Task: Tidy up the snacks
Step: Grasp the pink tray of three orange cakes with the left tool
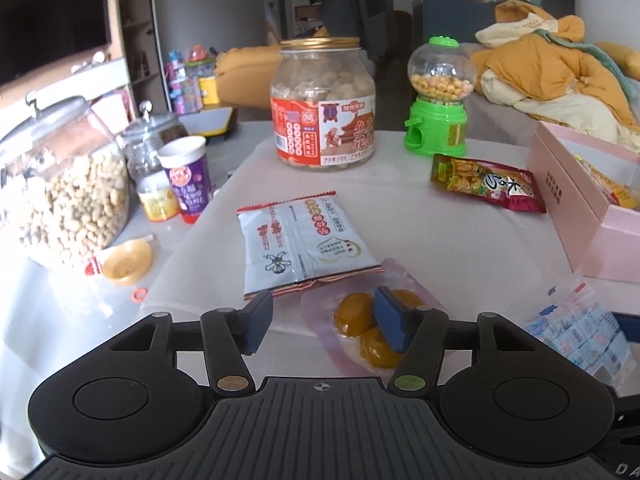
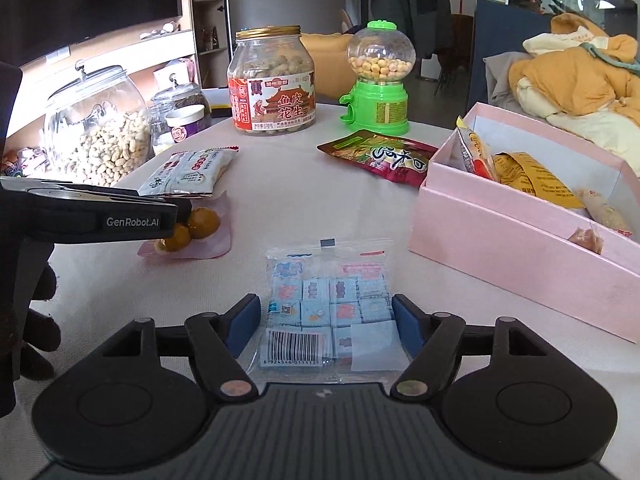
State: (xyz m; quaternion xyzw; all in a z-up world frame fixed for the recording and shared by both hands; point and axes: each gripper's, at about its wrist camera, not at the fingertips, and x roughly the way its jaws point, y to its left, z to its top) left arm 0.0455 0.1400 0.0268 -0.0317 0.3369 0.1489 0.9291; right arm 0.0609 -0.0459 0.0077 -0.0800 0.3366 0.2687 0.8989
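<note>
My left gripper (image 1: 325,322) is open, low over a clear pink pouch of brown round snacks (image 1: 356,316); its right finger is over the pouch. The same pouch shows in the right wrist view (image 2: 200,226) under the left gripper body. My right gripper (image 2: 326,326) is open with its fingers on either side of a clear bag of small blue wrapped candies (image 2: 332,304), not closed on it. A grey-white packet (image 1: 304,240) lies just beyond the pouch. A red-green packet (image 2: 380,156) lies near an open pink box (image 2: 500,236) that holds several snack packets.
A labelled peanut jar (image 1: 324,104) and a green candy dispenser (image 1: 438,96) stand at the table's back. Glass jars (image 1: 64,184), a purple cup (image 1: 188,176) and an orange scoop (image 1: 128,260) are at the left. Piled clothes (image 2: 580,72) lie behind the box.
</note>
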